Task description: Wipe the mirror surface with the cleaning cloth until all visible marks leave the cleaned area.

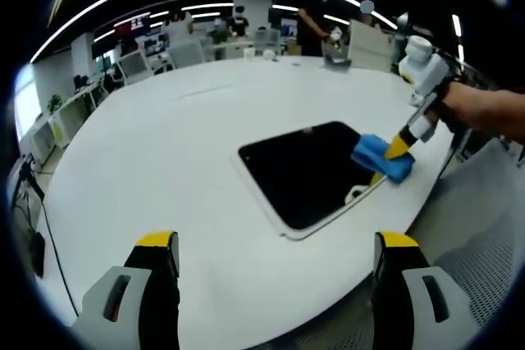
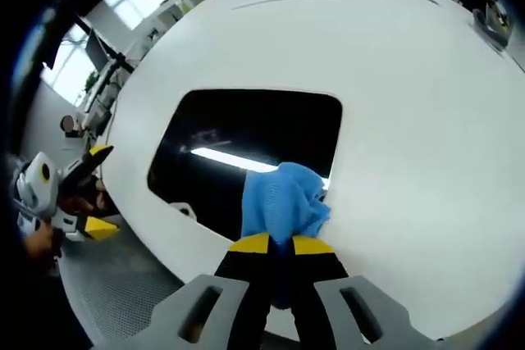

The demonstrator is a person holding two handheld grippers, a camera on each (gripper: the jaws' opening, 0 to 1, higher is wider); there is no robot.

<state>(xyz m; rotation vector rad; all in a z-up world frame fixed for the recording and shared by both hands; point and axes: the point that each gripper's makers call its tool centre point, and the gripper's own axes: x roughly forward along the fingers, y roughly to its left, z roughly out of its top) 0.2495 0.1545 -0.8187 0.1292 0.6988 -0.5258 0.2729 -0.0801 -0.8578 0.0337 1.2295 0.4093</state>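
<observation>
White table (image 1: 164, 145) bears dark mirror (image 1: 308, 171), blue cleaning cloth (image 2: 283, 198) touching it.

The mirror (image 2: 246, 153) is glossy dark glass that throws back a ceiling light, edged by a smooth white frame. On its corner sits the blue cloth (image 2: 283, 201), soft, nubbly and matt. Around the mirror the table (image 1: 164, 145) is smooth white with a faint sheen. Beyond the table's edge the floor (image 1: 484, 243) looks grey and finely textured.

The right gripper (image 2: 275, 245) is clamped on the blue cloth (image 2: 283, 198) over the mirror (image 2: 246, 133); the left gripper (image 1: 275, 256) is held wide apart before the mirror.
</observation>
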